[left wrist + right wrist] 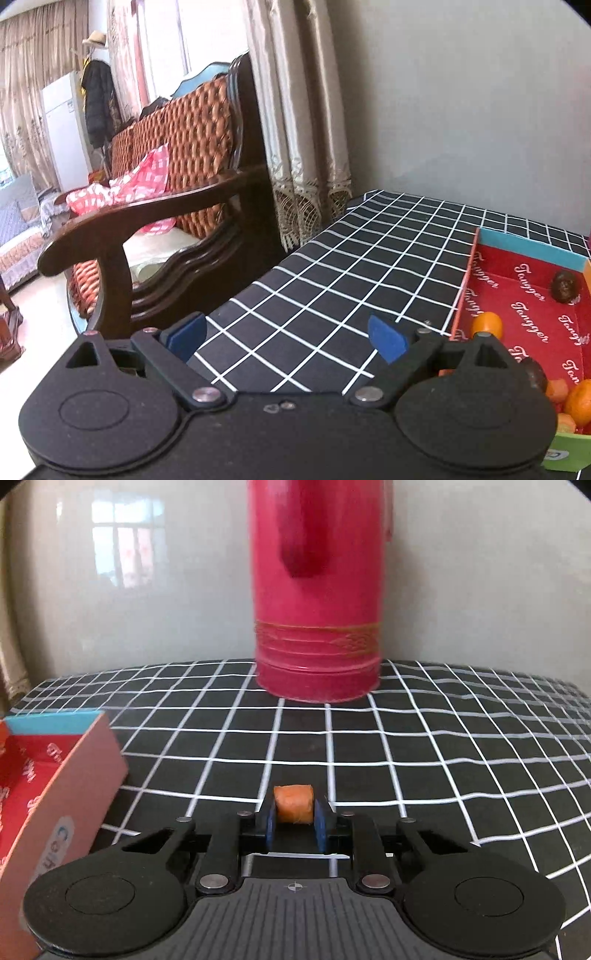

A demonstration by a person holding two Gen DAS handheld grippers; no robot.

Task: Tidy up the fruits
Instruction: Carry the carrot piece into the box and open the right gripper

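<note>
My right gripper [294, 821] is shut on an orange carrot piece [293, 808] and holds it just above the checked tablecloth, to the right of the cardboard box [74, 775]. My left gripper [286, 338] is open and empty, over the cloth to the left of the same red-lined box [532, 306]. In the box lie an orange [487, 325], a dark round fruit [564, 286], another dark fruit [533, 374], more oranges [581, 400] and carrot pieces [557, 389].
A tall red cylinder [317, 590] stands on the cloth at the back by the wall. A wooden sofa [177, 206] with a padded back stands off the table's left edge, curtains [295, 122] behind it.
</note>
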